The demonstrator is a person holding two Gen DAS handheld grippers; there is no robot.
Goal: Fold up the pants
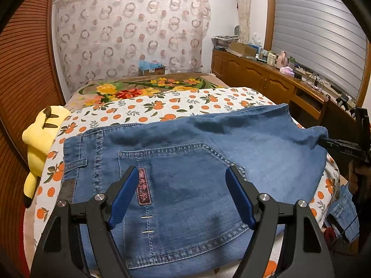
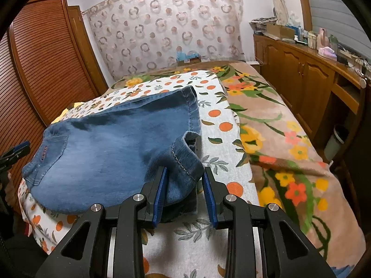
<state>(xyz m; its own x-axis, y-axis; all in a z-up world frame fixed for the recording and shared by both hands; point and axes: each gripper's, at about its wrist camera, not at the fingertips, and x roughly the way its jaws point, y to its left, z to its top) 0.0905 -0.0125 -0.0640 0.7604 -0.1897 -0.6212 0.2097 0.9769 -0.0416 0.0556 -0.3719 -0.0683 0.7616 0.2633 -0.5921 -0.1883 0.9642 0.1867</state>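
Jeans: blue denim jeans (image 1: 190, 162) spread on the orange-print sheet (image 1: 162, 106) of the bed, already doubled over; waistband toward the yellow plush toy (image 1: 39, 143), back pocket (image 1: 185, 185) facing up, leg hems toward the right-hand end.
Left hand-held gripper: left hand-held gripper (image 1: 182, 176) hovering over the back pocket, jaws wide apart, nothing between them, not touching cloth as far as can be told.
Right hand-held gripper: right hand-held gripper (image 2: 184, 173) at the hem end; jaws partly apart around the curled leg hem (image 2: 185, 157); left pad against the denim, right pad with a visible gap, so no firm clamp judged.
Step in hand: likely securing both ends for the next fold across the length.
Doing it well: close fully on both hem layers, not just the top curl; take the waistband edge or pocket side with the left; lift together, keep edges aligned, lay hem onto waistband, smooth wrinkles.
Risk: hem rolled open, so a one-layer pinch would drag the fold askew.
Around: floral blanket (image 2: 289, 139) beside the sheet, wooden cabinet (image 2: 301, 69) with clutter along the window side, slatted wardrobe door (image 2: 46, 58), patterned curtain (image 1: 129, 30) on the far wall.
In the way: plush toy just beside the waistband; little else on the sheet near the fold path.
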